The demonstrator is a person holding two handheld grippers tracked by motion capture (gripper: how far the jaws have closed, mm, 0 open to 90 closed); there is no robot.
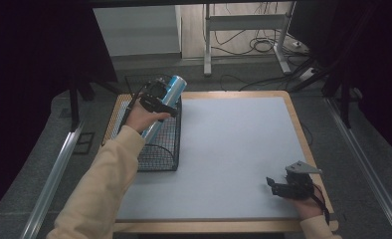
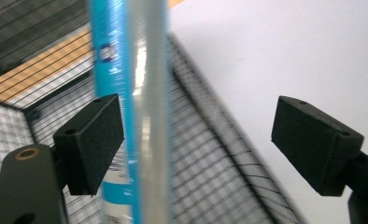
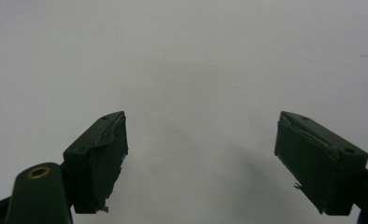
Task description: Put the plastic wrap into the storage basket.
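A wooden-edged table topped with a pale grey mat [image 1: 234, 149] carries a black wire-mesh basket [image 1: 161, 149] at its left side. A tall cylindrical can, blue and silver with a glossy wrapper [image 1: 166, 102], stands tilted in the basket, its top leaning away from the person and rising above the basket's rim.

The person's left hand [image 1: 143, 118], in a cream sleeve, holds the left gripper [image 1: 156, 97] up at the can's upper part. In the left gripper view the jaws stand wide apart: the can [image 2: 135, 93] runs up the picture just beside the left-hand pad [image 2: 91, 142], close enough that touching or a thin gap cannot be told apart, while the right-hand pad [image 2: 315, 144] is well clear of it, over the grey mat. The basket's mesh wall [image 2: 210, 158] passes behind the can, between the two pads.

The right gripper [image 1: 278, 186] rests low near the table's front right corner, held by the right hand [image 1: 308, 206], with a grey three-cornered plate [image 1: 303, 169] on top. In the right gripper view its jaws are spread apart over bare grey mat [image 3: 187, 70], with nothing between them.
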